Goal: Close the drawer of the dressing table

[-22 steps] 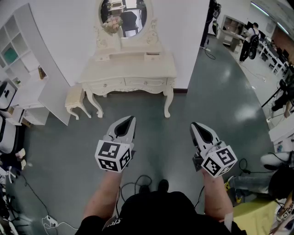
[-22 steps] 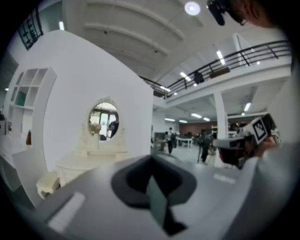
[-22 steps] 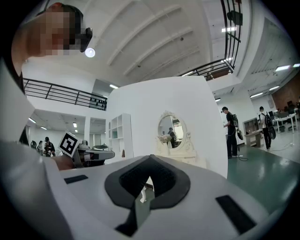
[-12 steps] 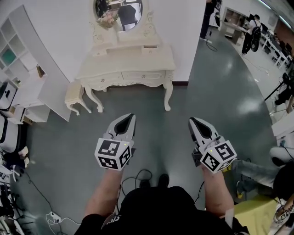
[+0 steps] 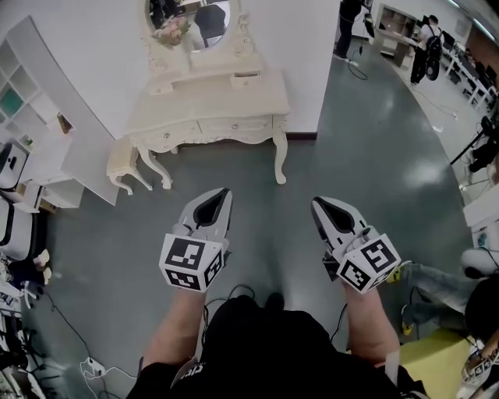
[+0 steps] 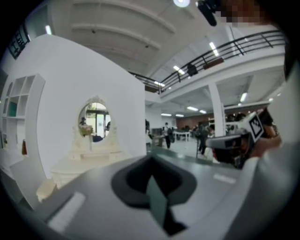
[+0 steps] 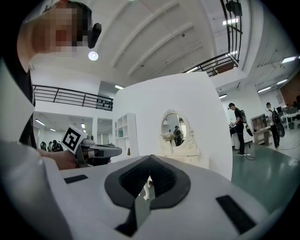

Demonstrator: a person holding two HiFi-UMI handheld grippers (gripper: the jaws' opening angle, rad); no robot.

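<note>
Drawer distant, hardly discernible

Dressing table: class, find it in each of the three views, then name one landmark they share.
Head view: dressing table at top, left of centre.
Left gripper view: left of centre, small.
Right gripper view: just right of centre.
Shared landmark: its oval mirror.

Your left gripper and right gripper are pale grey plastic with black hollows. Each carries a marker cube patterned in black-and-white squares. Ahead of you, the cream carved wooden dressing table and matching cream padded stool stand on the glossy grey-green floor, against the plain white wall.
</note>
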